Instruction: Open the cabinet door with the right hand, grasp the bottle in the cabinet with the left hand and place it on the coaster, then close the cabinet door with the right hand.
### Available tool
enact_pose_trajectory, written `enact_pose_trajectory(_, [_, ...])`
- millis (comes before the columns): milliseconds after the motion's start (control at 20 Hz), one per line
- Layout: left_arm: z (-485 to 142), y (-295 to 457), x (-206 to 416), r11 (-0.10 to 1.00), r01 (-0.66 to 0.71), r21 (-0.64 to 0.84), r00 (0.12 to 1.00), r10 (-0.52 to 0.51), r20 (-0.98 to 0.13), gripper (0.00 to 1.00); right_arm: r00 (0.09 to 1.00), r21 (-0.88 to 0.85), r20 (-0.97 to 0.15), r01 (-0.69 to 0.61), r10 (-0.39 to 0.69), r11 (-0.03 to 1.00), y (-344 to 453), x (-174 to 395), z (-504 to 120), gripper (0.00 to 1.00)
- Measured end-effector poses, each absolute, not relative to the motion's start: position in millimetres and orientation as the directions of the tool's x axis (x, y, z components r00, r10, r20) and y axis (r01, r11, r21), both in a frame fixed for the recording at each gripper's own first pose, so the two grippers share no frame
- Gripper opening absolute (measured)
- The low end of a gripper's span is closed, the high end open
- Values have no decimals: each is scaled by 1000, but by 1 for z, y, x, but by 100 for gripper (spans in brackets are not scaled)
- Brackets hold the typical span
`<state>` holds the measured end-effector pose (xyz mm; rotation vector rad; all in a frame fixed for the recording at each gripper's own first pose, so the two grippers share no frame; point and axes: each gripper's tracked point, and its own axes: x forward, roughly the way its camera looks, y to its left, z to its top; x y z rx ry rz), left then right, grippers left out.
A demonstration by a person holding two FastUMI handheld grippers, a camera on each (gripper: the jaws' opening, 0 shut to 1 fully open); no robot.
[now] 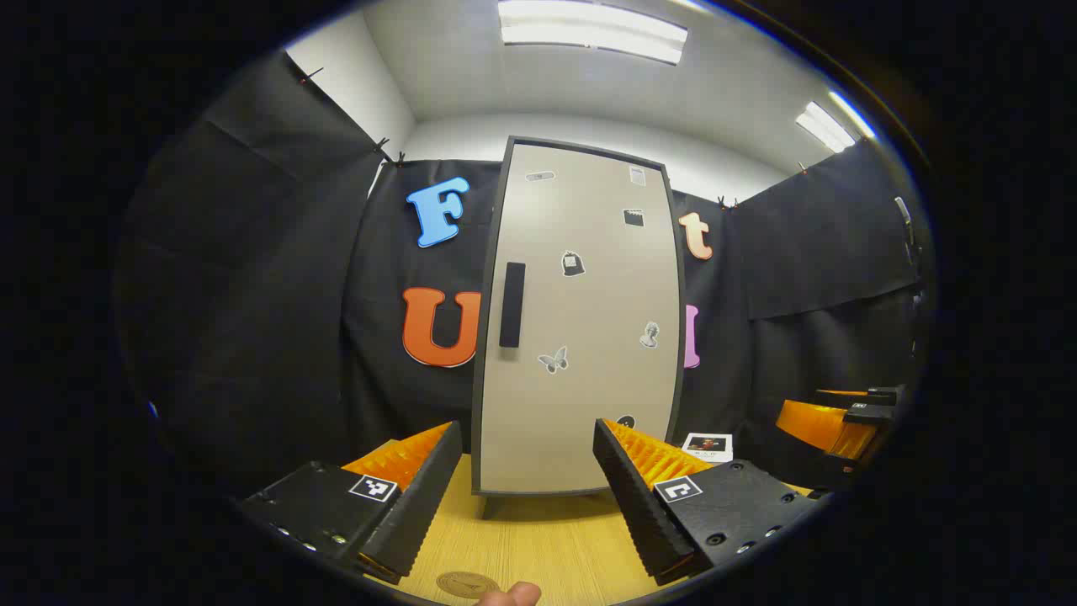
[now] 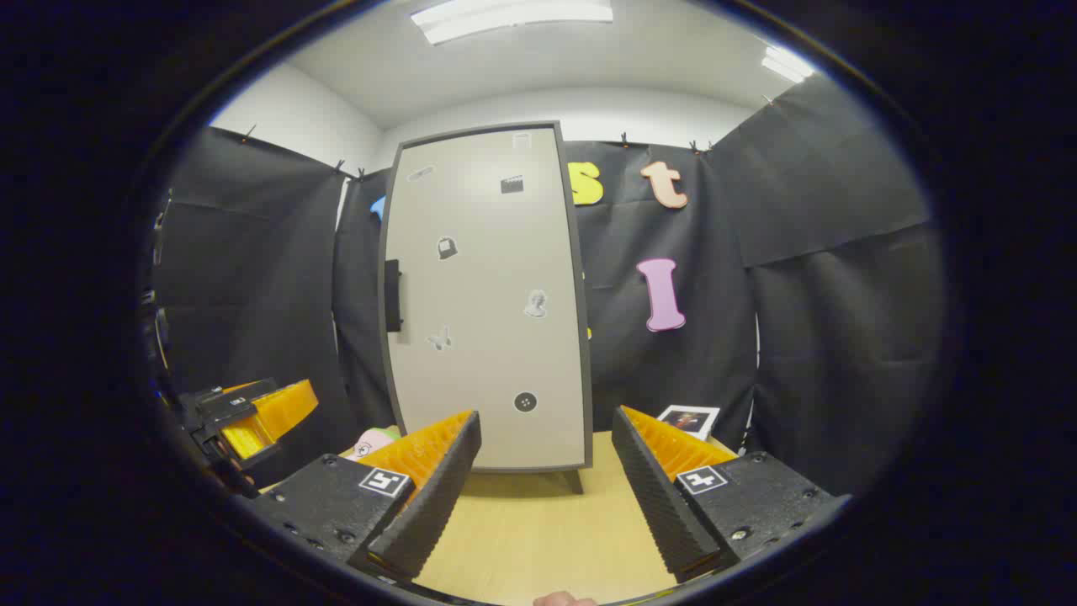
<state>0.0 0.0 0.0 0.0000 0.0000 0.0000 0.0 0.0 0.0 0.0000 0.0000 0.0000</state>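
Both jaws open: left gripper [image 1: 526,488], right gripper [image 2: 543,480]. Coaster [image 1: 467,583] seen from left gripper view. Cabinet door [image 2: 484,295] shut on wooden table [image 2: 538,530].

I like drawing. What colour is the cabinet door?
The cabinet door is light beige with a dark frame, clearest in left gripper view.

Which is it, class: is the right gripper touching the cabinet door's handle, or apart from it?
Apart. In the right gripper view the right gripper is open over bare table, well short of the handle on the shut cabinet door.
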Motion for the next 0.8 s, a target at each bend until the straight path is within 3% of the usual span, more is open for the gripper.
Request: enact_pose_trajectory(800, [3,8,-1,1000,-25,11,1000,25,12,95,1000,-19,-11,-16,16,1000,5,4,-4,98])
